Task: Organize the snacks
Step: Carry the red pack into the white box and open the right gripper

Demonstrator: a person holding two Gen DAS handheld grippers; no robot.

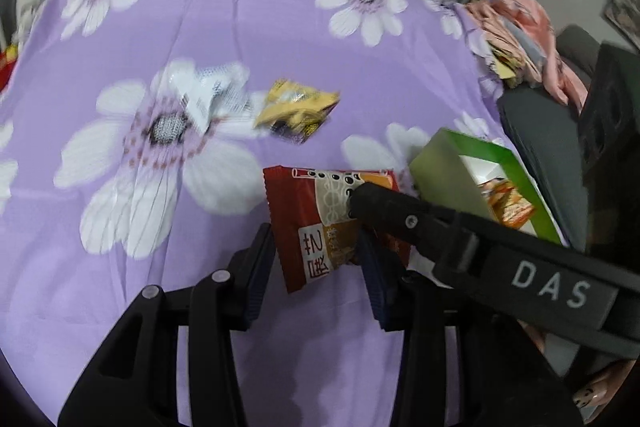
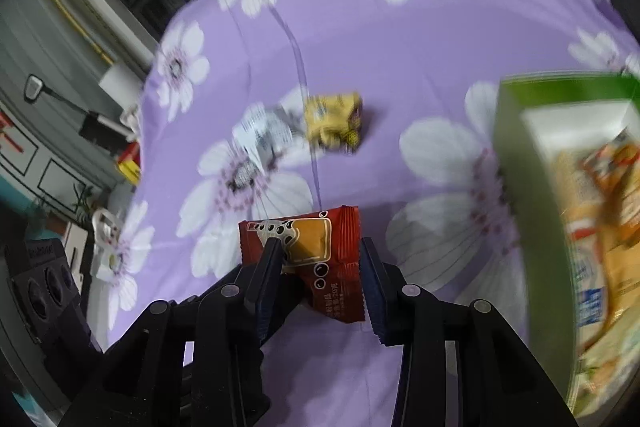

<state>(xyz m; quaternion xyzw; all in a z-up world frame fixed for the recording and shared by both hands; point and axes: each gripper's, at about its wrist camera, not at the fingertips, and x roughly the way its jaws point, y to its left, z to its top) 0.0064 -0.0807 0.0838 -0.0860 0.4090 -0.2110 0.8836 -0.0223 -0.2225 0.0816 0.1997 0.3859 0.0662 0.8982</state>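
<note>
Two black two-finger grippers are clenched on what appears to be one and the same red foil snack packet (image 1: 304, 203), printed with a cup of dark pearls. In the left wrist view, the left gripper (image 1: 315, 239) is seen with its pads pressed against the packet's two side edges, and the packet is held clear of the cloth. The right gripper (image 2: 320, 247) is shown in its own view closed on that packet as well, one pad laid over the printed cup and the other set against the crimped right edge. One of its fingers is also seen reaching in from the right across the packet in the left wrist view.

Just beside the held packet, to the right, an open green cardboard box (image 1: 500, 163) with a white inside is seen, and at least one orange-printed packet (image 1: 510, 207) is already lodged in it. How many are inside cannot be told, since the box is blurred in the right wrist view.

Farther out, a crumpled yellow snack packet (image 1: 296, 111) and a white-and-silver packet (image 1: 212, 91) lie side by side on the purple bedsheet with large white flowers (image 1: 240, 27), well apart from the box.

The task is judged to be partly done. One packet is in hand and not yet placed, and two loose packets are left to be gathered, presumably into the green box.
</note>
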